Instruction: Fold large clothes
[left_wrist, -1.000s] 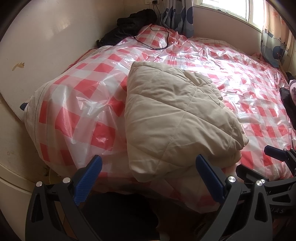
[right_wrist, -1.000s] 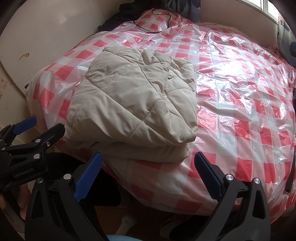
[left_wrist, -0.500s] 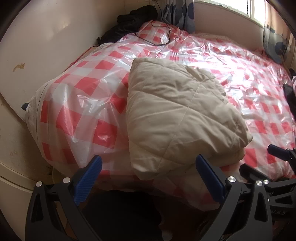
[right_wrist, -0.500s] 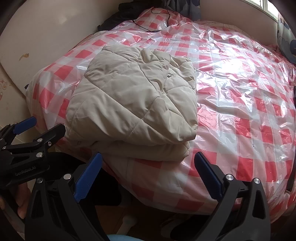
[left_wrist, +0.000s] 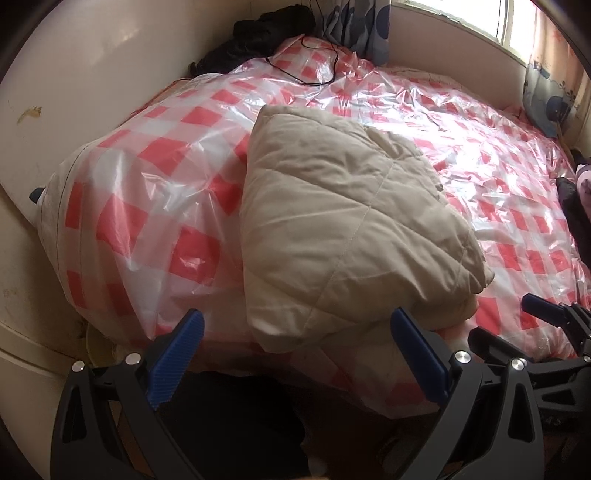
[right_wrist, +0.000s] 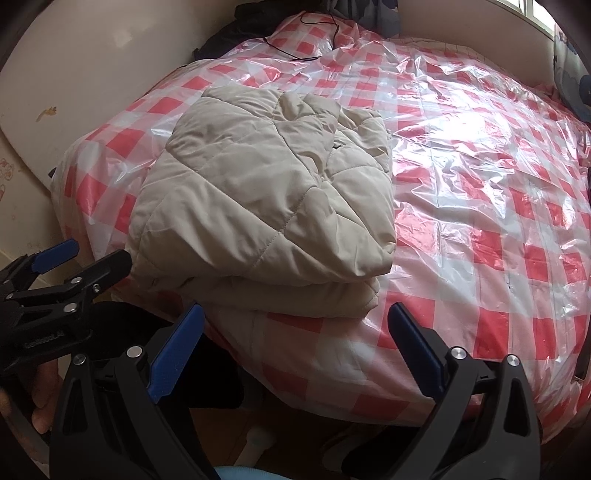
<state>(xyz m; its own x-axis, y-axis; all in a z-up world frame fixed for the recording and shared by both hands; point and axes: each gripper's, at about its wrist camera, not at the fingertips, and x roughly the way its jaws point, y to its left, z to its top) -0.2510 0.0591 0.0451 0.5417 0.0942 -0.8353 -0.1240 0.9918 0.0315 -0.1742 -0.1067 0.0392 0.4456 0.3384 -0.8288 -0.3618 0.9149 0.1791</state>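
Observation:
A beige quilted jacket (left_wrist: 343, 229) lies folded into a thick bundle near the front edge of the bed; it also shows in the right wrist view (right_wrist: 266, 206). My left gripper (left_wrist: 295, 358) is open and empty, held off the bed's front edge just short of the bundle. My right gripper (right_wrist: 295, 347) is open and empty, below the bundle's front right corner. Each gripper appears in the other's view: the right one (left_wrist: 546, 325) and the left one (right_wrist: 62, 266).
The bed wears a red-and-white checked plastic sheet (right_wrist: 480, 184). A black cable (left_wrist: 314, 62) and dark clothes (left_wrist: 258, 37) lie at its far end by the wall. Curtains (left_wrist: 369, 26) and a window stand at the back. Dark items (left_wrist: 576, 206) sit at the right edge.
Both grippers have drifted slightly, so the jacket sits a little lower and closer in view. The jacket has not moved and both grippers stay open.

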